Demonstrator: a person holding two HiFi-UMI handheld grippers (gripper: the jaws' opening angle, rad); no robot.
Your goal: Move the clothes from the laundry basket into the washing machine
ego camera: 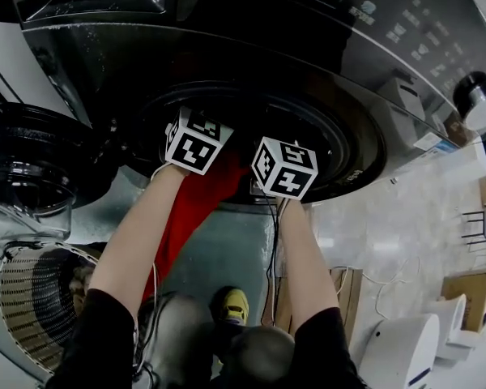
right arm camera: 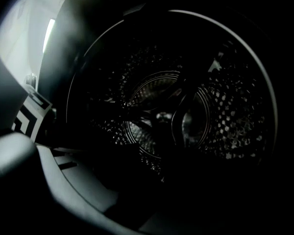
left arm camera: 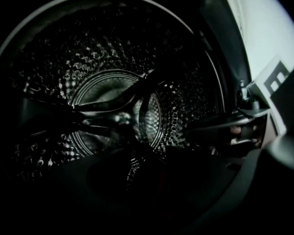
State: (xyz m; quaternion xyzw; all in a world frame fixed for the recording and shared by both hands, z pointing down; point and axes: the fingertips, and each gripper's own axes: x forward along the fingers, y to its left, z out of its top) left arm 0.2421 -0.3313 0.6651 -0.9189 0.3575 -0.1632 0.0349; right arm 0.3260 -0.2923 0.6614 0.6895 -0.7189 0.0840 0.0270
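The red garment (ego camera: 190, 205) hangs from the washing machine's round opening (ego camera: 340, 136) down between my forearms. Both grippers reach into that opening. Only their marker cubes show in the head view: the left cube (ego camera: 196, 141) and the right cube (ego camera: 284, 168). The jaws are hidden in the dark mouth. Both gripper views look into the perforated steel drum (left arm camera: 115, 114) (right arm camera: 161, 116), and the jaws are lost in shadow there. The right gripper's cube (left arm camera: 277, 82) shows at the left gripper view's edge, and the left gripper's cube (right arm camera: 29, 119) at the right gripper view's edge. The wicker laundry basket (ego camera: 36, 306) stands at lower left.
The machine's glass door (ego camera: 24, 168) stands swung open to the left, above the basket. A control knob (ego camera: 479, 104) sits on the panel at the right. A yellow shoe (ego camera: 235, 305) is on the floor below. A white appliance (ego camera: 401, 351) and cardboard boxes (ego camera: 466, 298) stand at lower right.
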